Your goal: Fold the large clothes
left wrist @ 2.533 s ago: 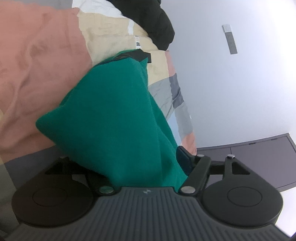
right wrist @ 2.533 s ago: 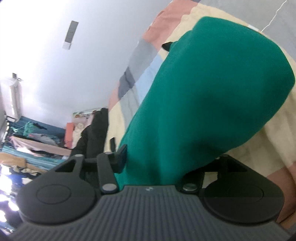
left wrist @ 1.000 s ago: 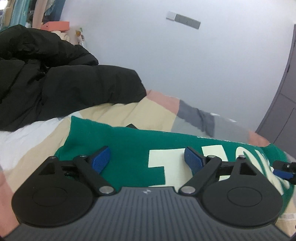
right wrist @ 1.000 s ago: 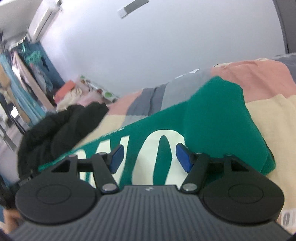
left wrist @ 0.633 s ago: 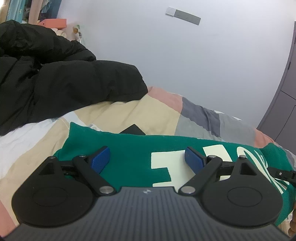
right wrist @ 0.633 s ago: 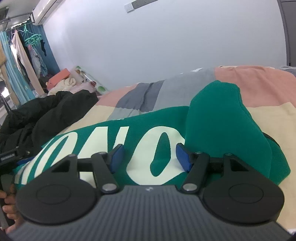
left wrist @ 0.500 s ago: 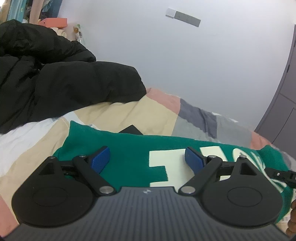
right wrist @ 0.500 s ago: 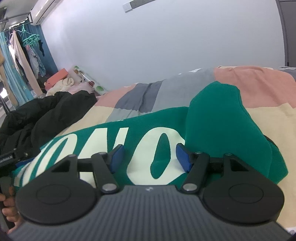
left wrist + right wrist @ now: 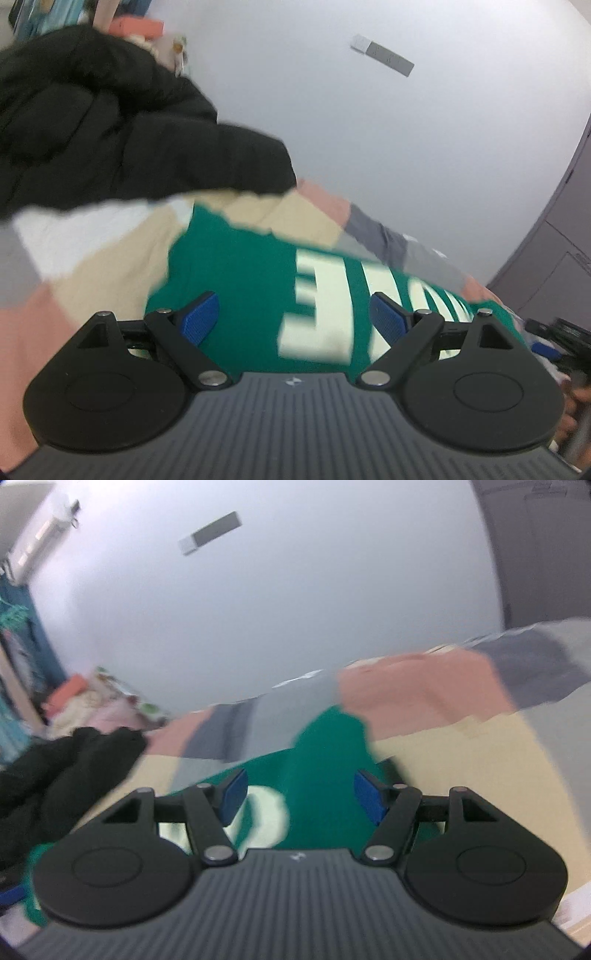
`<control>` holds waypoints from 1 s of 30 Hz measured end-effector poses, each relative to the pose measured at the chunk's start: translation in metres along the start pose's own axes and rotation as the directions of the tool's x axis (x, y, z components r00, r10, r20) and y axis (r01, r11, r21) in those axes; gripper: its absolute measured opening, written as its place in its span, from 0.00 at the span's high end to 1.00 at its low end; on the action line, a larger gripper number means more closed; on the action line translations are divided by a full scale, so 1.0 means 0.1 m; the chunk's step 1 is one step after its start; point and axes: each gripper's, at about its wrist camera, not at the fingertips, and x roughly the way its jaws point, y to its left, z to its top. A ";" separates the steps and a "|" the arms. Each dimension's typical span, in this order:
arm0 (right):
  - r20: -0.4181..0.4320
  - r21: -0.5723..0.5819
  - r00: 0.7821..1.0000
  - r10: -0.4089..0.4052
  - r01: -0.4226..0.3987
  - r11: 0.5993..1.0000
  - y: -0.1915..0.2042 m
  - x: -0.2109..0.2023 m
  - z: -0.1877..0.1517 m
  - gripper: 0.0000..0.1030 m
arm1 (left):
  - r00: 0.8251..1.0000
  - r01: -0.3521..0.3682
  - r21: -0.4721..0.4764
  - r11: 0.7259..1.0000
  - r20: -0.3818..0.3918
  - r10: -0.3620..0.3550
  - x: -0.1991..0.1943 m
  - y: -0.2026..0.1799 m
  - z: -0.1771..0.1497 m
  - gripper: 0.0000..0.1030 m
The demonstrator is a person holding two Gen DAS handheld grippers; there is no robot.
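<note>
Since 2.5 s ago the green sweatshirt (image 9: 251,280) has been dropped from both grippers and laid flat on the patchwork bedspread (image 9: 110,266); over the last half second both cameras have been swung, hence the blur. The left gripper (image 9: 291,314) is seen released, jaws spread wide, nothing between them, hovering just above the sweatshirt's near edge. The right gripper (image 9: 297,795) is likewise released and empty, hovering above the sweatshirt's (image 9: 325,775) printed front, beside a raised hump of green cloth.

The sweatshirt lies near the black jacket (image 9: 110,122), lettering face-up.

Risks, judged: the hump beside the right gripper is probably a sleeve or doubled layer. If only its top layer is pinched, a skewed fold would result. With motion this fast, an edge could be missed. The black jacket could be snagged if the fold is carried toward it.
</note>
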 end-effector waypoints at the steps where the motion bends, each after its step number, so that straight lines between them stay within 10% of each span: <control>1: 0.003 -0.016 1.000 -0.028 0.028 0.999 -0.02 0.00 0.00 0.34 | 0.999 0.022 -0.043 0.999 -0.030 -0.023 -0.03 0.03 -0.07 0.09; 10: -0.111 -0.014 0.991 -0.072 0.071 0.997 -0.26 0.28 -0.10 0.23 | 0.988 0.040 -0.372 0.927 -0.123 -0.092 0.33 0.50 -0.23 0.11; 14: -0.134 0.007 0.990 -0.037 0.038 0.999 -0.25 0.35 -0.18 0.23 | 0.988 0.081 -0.364 0.928 -0.092 -0.122 0.34 0.55 -0.14 0.42; 21: -0.157 -0.085 0.985 -0.074 0.061 0.995 -0.04 0.27 -0.15 0.73 | 0.983 0.169 -0.265 0.949 -0.021 -0.181 0.16 0.34 0.20 0.68; 30: -0.174 -0.014 0.985 0.014 -0.017 1.000 -0.16 0.28 -0.12 0.74 | 0.988 0.154 -0.273 0.949 0.044 -0.148 0.66 0.41 0.48 0.70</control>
